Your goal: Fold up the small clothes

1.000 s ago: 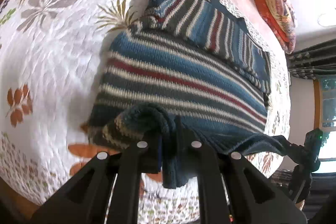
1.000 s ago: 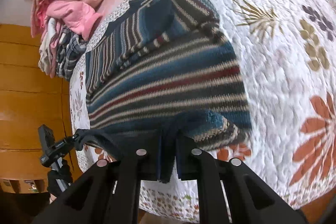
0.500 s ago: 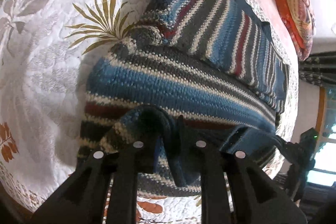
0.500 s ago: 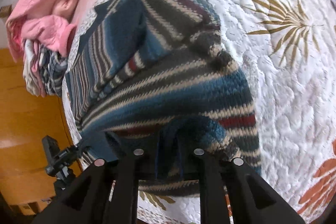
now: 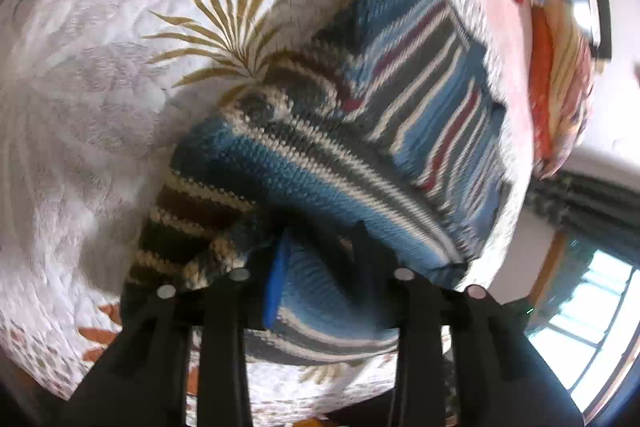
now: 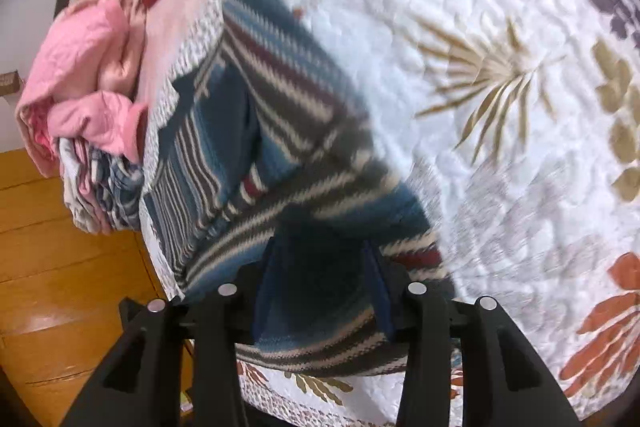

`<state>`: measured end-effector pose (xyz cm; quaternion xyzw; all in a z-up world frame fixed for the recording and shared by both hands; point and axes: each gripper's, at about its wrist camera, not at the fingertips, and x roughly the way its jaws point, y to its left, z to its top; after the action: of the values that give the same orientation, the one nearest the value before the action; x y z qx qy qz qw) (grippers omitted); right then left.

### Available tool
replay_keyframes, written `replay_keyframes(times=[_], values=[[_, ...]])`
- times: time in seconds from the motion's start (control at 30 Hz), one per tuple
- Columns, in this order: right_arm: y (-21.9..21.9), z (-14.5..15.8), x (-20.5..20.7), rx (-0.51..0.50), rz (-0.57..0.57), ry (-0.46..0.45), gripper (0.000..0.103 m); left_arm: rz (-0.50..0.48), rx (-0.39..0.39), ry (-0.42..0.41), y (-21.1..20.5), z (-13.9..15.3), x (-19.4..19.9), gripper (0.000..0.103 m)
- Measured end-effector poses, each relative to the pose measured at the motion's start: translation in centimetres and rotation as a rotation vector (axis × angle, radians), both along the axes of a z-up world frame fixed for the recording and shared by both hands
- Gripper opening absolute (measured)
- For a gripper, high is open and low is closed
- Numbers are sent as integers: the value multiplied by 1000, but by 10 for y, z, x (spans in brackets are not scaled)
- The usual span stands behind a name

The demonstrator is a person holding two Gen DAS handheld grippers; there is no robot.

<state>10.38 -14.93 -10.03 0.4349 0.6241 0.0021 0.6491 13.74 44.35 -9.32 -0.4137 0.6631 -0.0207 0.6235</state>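
Note:
A knitted sweater [image 5: 400, 115] striped in blue, grey, cream and dark red lies on a white floral quilt [image 5: 100, 87]. Its lower hem is doubled over onto the body. My left gripper [image 5: 318, 247] stands open at the folded hem's left corner, and the knit lies loose between its fingers. In the right wrist view the same sweater [image 6: 280, 115] stretches away from my right gripper [image 6: 320, 267]. That gripper is also open over the hem's right corner, with dark blue knit between its spread fingers. Both views are motion-blurred.
A heap of pink and checked clothes [image 6: 88, 79] sits at the far bed edge beyond the sweater. Orange and red cushions [image 5: 560, 67] lie at the bedhead. Wooden floor [image 6: 60, 267] shows past the bed's side, and a window [image 5: 592, 307] is to the right. The quilt [image 6: 500, 27] spreads out on the right.
Both grippers carried the hem forward over the sweater body, then their fingers spread apart and let the fabric go.

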Motion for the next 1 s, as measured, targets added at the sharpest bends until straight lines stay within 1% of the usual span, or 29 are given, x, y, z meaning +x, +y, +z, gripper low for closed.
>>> replay_keyframes(times=[0.1, 0.13, 0.17, 0.23, 0.27, 0.33, 0.37, 0.43, 0.53, 0.63, 0.7, 0.83, 0.9, 0.93, 1.0], values=[[0, 9, 2, -19, 33, -41, 43, -10, 83, -78, 9, 23, 5, 42], [5, 12, 5, -34, 58, -52, 44, -38, 125, -113, 7, 32, 8, 44], [13, 17, 8, -62, 106, -69, 46, -64, 147, -135, 3, 36, 10, 47], [26, 23, 14, -124, 190, -90, 52, -171, 214, -197, -14, 47, 15, 52], [37, 27, 17, -175, 257, -106, 54, -230, 253, -224, -25, 50, 18, 55], [56, 32, 21, -252, 368, -139, 60, -362, 341, -275, -48, 55, 19, 61], [69, 32, 23, -289, 438, -159, 61, -423, 383, -295, -59, 56, 19, 63], [81, 29, 22, -320, 504, -168, 63, -541, 459, -322, -77, 53, 16, 67], [94, 16, 21, -372, 584, -155, 64, -651, 527, -323, -87, 39, 10, 67], [94, 1, 23, -393, 643, -141, 65, -699, 563, -305, -87, 21, 9, 68], [96, -6, 26, -387, 668, -138, 66, -713, 565, -299, -85, 13, 9, 68], [105, -18, 31, -381, 722, -137, 66, -785, 572, -293, -91, -4, 8, 68], [107, -23, 33, -379, 740, -136, 67, -811, 596, -303, -94, -7, 7, 72], [108, -25, 34, -376, 742, -134, 68, -812, 600, -303, -93, -9, 7, 75], [109, -30, 34, -376, 755, -128, 68, -801, 593, -295, -91, -13, 9, 76]])
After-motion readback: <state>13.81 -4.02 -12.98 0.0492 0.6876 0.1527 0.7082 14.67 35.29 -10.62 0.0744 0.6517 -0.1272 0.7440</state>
